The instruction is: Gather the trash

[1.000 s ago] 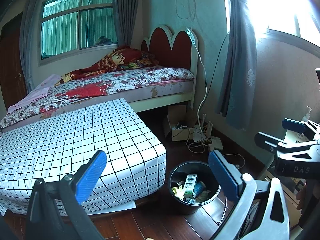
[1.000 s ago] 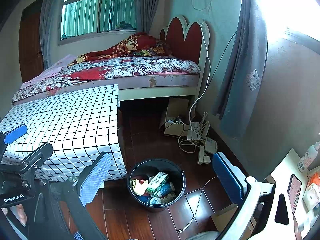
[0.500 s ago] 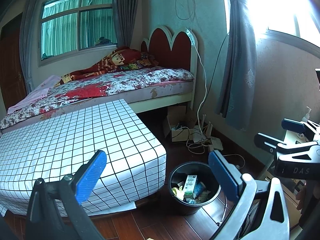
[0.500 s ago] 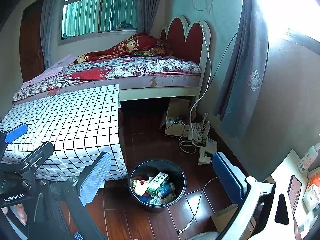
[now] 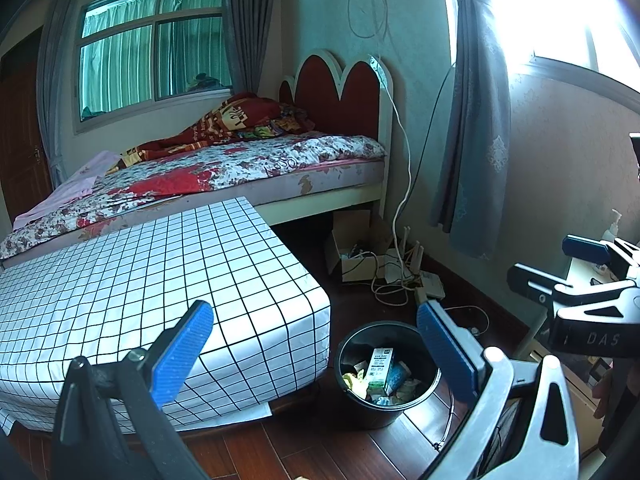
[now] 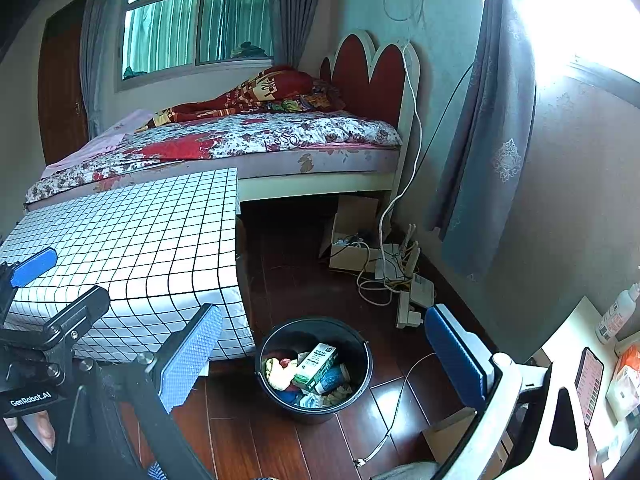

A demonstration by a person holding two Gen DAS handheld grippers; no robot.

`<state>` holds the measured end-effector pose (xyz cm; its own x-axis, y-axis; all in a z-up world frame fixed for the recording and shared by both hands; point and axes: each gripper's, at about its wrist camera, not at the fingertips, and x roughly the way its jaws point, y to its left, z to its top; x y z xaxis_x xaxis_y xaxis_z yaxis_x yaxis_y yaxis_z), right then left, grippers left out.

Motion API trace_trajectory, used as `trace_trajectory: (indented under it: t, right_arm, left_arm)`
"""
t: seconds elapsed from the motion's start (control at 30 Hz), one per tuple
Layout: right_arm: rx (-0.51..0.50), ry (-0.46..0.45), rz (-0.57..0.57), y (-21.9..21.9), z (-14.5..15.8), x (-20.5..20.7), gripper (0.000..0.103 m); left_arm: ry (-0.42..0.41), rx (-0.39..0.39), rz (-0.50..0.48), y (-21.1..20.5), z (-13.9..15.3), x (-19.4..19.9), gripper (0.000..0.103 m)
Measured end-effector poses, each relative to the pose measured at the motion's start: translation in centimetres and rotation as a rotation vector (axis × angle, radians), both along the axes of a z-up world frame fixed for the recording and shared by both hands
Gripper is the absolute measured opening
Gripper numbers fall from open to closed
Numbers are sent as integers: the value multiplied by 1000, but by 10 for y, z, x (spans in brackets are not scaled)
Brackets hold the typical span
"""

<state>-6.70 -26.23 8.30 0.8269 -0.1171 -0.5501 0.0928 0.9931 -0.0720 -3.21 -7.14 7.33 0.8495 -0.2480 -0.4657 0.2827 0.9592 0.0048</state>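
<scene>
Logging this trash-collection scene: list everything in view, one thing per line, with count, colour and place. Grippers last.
bin: one, black, on the wood floor by the checked mattress corner
carton: one, white and green, inside the bin among mixed trash
checked mattress: one, white with black grid, left
bed: one, floral cover, red headboard, behind
cardboard box: one, brown, under the bed end, with cables
phone: one, dark, table at right
left gripper: blue pads, open, empty
right gripper: blue pads, open, empty
</scene>
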Motion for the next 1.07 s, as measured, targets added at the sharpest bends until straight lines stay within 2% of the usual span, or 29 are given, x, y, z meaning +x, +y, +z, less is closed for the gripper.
trace_trajectory:
  t: [0.7, 0.9, 1.07]
  right_arm:
    - [0, 2, -1, 0, 0, 0, 102]
    - [1, 2, -2, 0, -1, -1, 102]
    - [0, 4, -4, 1, -3, -3, 102]
  left_arm:
    - [-6, 2, -18, -1, -1, -1, 102]
    - [-30, 13, -8, -1, -1, -4, 102]
    - [-22, 8, -38, 0, -3, -1, 102]
